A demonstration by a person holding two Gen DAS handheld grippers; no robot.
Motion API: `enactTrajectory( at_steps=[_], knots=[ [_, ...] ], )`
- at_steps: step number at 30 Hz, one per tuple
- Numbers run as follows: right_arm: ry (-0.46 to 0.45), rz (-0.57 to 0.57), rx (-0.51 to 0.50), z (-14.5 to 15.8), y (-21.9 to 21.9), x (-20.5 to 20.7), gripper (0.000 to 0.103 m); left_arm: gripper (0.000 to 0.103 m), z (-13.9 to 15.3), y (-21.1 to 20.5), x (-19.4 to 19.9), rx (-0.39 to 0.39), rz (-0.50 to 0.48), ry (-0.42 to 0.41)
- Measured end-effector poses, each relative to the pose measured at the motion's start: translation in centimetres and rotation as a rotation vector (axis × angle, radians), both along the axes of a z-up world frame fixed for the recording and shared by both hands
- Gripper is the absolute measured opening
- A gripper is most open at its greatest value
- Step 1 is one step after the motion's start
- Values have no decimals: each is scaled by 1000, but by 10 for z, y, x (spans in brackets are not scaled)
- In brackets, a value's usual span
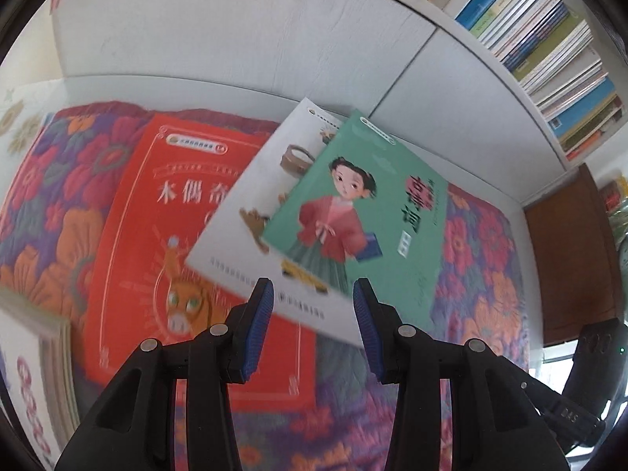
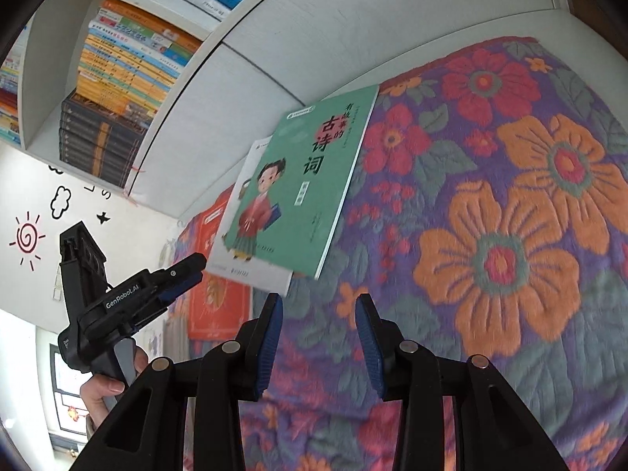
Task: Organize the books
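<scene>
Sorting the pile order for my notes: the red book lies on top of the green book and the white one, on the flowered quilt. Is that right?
Not quite. The red book is at the bottom: the white book overlaps it, and the green book lies on top of the white one. All rest on the flowered quilt, as the left wrist view shows.

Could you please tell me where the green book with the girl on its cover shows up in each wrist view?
Left wrist view: the green book lies centre-right, just beyond the fingers, overlapping a white book.
Right wrist view: the same cover sits centre-left, above the fingers.
Shared landmark: the floral cloth under the books, also seen at.
</scene>
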State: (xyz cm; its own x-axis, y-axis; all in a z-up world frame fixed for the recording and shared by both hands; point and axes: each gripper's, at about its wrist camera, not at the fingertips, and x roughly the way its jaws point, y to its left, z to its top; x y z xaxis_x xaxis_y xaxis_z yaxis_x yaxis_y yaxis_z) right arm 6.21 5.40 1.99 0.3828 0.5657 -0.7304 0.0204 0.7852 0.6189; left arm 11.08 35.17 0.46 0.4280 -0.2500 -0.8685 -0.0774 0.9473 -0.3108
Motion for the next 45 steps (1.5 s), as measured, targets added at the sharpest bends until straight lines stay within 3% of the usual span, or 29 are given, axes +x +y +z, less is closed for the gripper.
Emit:
enactTrajectory(
  at_steps=[4, 8, 15, 22, 45],
  knots=[
    [-7, -16, 3, -10, 3, 14, 37, 39, -12, 1, 17, -15, 0, -4],
    [-13, -25, -13, -20, 9, 27, 37, 39, -21, -1, 32, 28, 4, -5],
    [17, -34, -6, -40, 18, 42, 37, 39, -16, 3, 42, 70, 9, -51],
    [8, -26, 21, -41, 27, 50, 37, 39, -19, 2, 59, 54, -14, -40],
    [10, -14, 22, -47, 44, 65, 37, 40, -23, 3, 56, 46, -35, -28]
  ],
)
